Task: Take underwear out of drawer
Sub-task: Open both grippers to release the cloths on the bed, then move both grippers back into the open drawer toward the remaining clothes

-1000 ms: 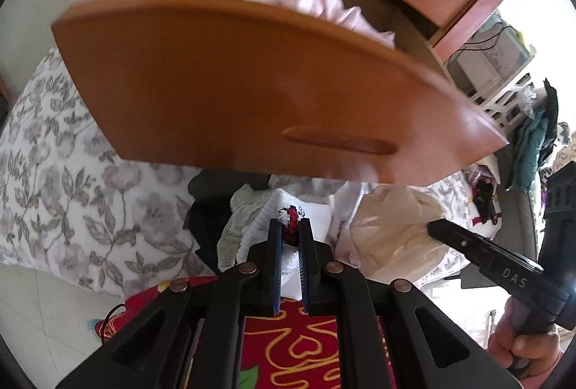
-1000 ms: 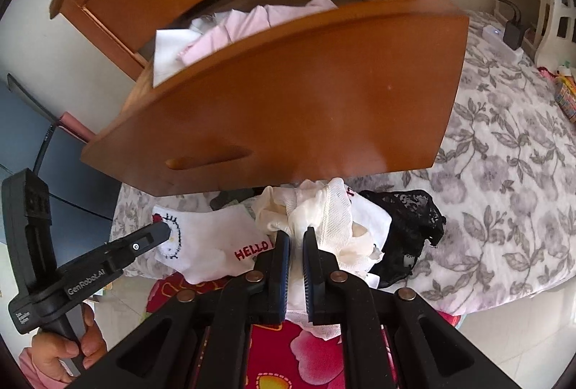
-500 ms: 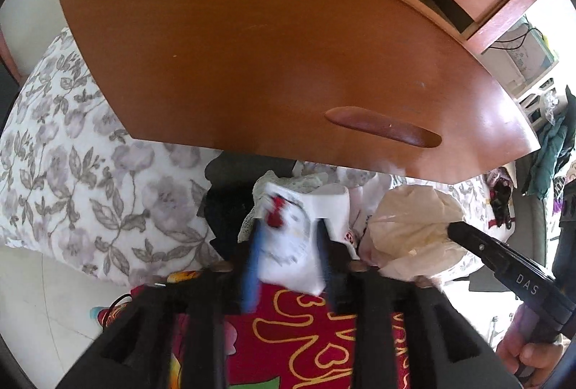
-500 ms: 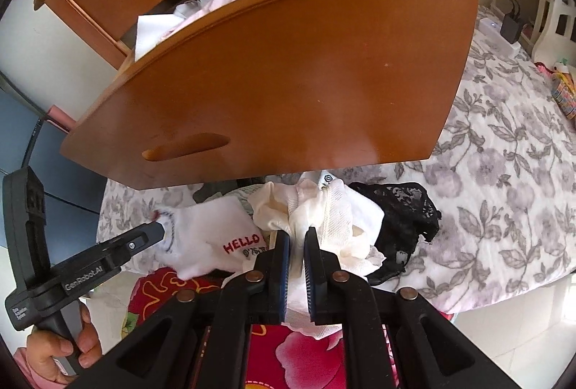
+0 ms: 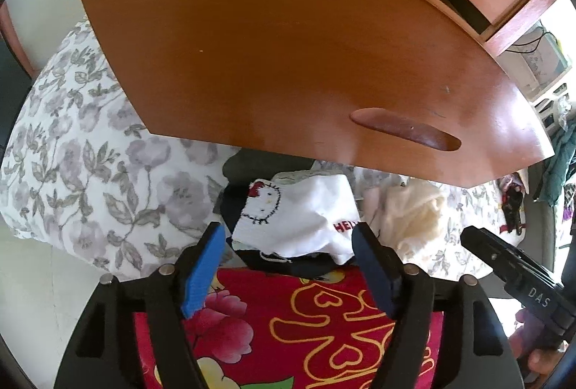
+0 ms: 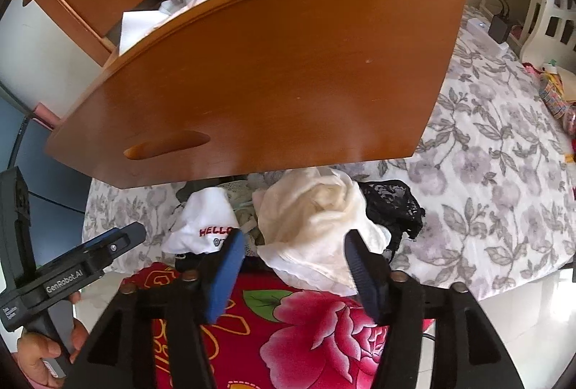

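Two handheld black two-finger grippers point steeply down, side by side. The left gripper (image 5: pixel 288 237) has its jaws opening, the bright blue pad (image 5: pixel 201 268) and the darker blue pad (image 5: pixel 372 268) standing wide apart and pressing on nothing; white fabric lies beyond the gap. The right gripper (image 6: pixel 291 246) is likewise opening, its blue pads (image 6: pixel 225 275) clear of the cream fabric seen between them. In the right wrist view, a person's left hand (image 6: pixel 39 353) grips the left tool's handle at lower left. In the left wrist view, the right hand (image 5: pixel 536 345) shows partly at the lower right edge.
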{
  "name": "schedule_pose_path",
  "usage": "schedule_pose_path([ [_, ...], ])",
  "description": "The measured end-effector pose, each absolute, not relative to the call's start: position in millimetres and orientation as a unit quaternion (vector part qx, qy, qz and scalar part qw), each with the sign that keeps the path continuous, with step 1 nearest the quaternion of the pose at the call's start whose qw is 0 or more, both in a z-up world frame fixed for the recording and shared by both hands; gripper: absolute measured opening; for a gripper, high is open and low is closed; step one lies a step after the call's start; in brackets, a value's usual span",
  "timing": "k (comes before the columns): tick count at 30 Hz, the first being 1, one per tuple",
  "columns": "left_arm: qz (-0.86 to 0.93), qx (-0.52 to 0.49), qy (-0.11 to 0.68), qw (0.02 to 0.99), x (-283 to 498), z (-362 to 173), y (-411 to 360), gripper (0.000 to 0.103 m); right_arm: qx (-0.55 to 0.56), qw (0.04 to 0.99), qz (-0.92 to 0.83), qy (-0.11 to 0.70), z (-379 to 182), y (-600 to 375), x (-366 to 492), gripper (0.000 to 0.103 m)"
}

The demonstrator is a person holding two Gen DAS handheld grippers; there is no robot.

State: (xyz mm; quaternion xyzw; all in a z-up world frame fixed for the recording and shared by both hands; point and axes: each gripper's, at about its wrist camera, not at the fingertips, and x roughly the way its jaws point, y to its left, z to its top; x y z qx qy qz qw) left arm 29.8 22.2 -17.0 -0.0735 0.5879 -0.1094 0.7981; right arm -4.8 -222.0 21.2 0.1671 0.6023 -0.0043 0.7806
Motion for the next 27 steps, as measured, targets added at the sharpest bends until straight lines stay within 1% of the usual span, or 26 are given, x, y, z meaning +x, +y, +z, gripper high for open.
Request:
schedule_pose_path([
  [1,-0.107,-0.073,0.588,0.798,30,-17,23,0.074,0.165,0.78,-0.006,0.603,21,-222,-5,0.067],
  [3,-0.103,-0.071,0.588,0.799,30,-18,24,0.075,0.164,0.779,-0.011,0.605,20,-223,-5,0.076],
  [9,-0.095,-0.066,0.589,0.8,31,-20,24,0.076,0.165,0.782,-0.016,0.601,21,-225,-5,0.082],
  [12,-0.088,-0.063,0.587,0.802,30,-19,25,0.076,0.163,0.786,-0.018,0.597,22,-226,-6,0.1],
  [13,-0.085,-0.063,0.587,0.802,31,-19,26,0.084,0.161,0.786,-0.018,0.596,22,-225,-6,0.103],
  [14,-0.083,-0.064,0.587,0.803,31,-19,27,0.094,0.16,0.788,-0.019,0.595,23,-225,-6,0.103],
  [15,-0.08,-0.064,0.585,0.805,31,-19,28,0.096,0.16,0.789,-0.019,0.593,23,-225,-7,0.103],
  [27,-0.062,-0.065,0.569,0.817,31,-15,33,0.097,0.162,0.799,-0.016,0.579,28,-225,-8,0.103],
])
